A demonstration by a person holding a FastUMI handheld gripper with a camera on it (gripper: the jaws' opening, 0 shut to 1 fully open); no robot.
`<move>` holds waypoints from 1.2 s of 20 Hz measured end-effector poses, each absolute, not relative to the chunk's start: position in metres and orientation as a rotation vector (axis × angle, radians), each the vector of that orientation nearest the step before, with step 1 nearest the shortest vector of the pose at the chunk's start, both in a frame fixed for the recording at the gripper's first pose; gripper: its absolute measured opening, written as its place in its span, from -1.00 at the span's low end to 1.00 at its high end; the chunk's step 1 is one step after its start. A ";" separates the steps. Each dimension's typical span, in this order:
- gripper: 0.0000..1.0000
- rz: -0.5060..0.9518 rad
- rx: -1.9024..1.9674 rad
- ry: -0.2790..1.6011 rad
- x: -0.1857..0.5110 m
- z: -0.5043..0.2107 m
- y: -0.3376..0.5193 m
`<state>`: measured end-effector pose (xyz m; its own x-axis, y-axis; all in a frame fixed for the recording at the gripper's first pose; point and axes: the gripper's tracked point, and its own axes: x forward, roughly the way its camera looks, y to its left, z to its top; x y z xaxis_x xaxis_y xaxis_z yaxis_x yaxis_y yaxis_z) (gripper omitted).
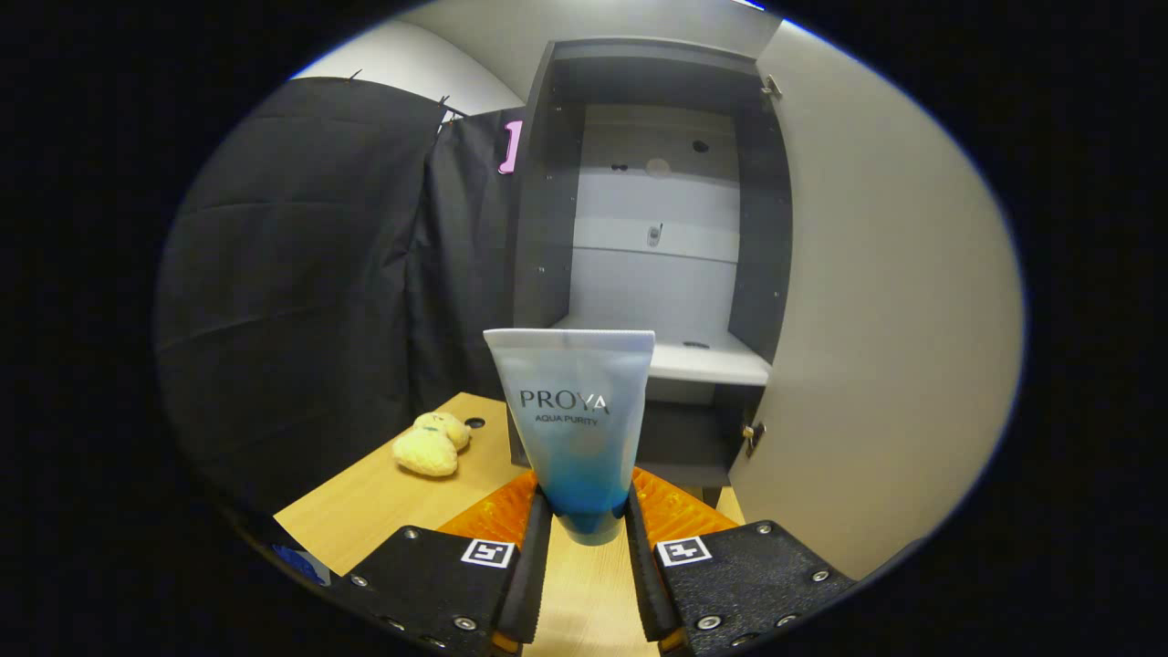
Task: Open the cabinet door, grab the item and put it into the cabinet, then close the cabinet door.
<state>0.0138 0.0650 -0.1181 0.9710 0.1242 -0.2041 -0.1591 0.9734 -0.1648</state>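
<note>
Open cabinet (pixel 652 228) ahead, its pale door (pixel 876 310) swung wide to the right, a light shelf (pixel 703 360) inside. Below and in front, a wooden table (pixel 383 502). Between the fingers, a tube (pixel 573 429) standing upright, cap end down, flat crimped end up. Gripper (pixel 584 534) closed onto the tube's lower part, both fingers pressing its sides. Left of the tube, on the table, a small yellowish plush toy (pixel 429 445).

The tube (pixel 573 429) hides the cabinet (pixel 652 228) shelf's front left corner. The jaws cover the tube's lower sides. A small fitting on the cabinet's back panel is too small to identify.
</note>
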 end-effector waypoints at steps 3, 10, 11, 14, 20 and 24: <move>-0.15 0.153 -0.204 0.153 0.046 -0.076 0.072; -0.15 0.155 -0.252 0.107 0.157 -0.024 0.058; -0.15 0.141 -0.273 0.105 0.174 -0.024 0.050; -0.15 0.145 -0.217 0.138 0.223 -0.036 0.045; -0.15 0.105 -0.236 0.148 0.296 -0.056 0.032; -0.14 0.101 -0.178 0.189 0.313 -0.074 0.026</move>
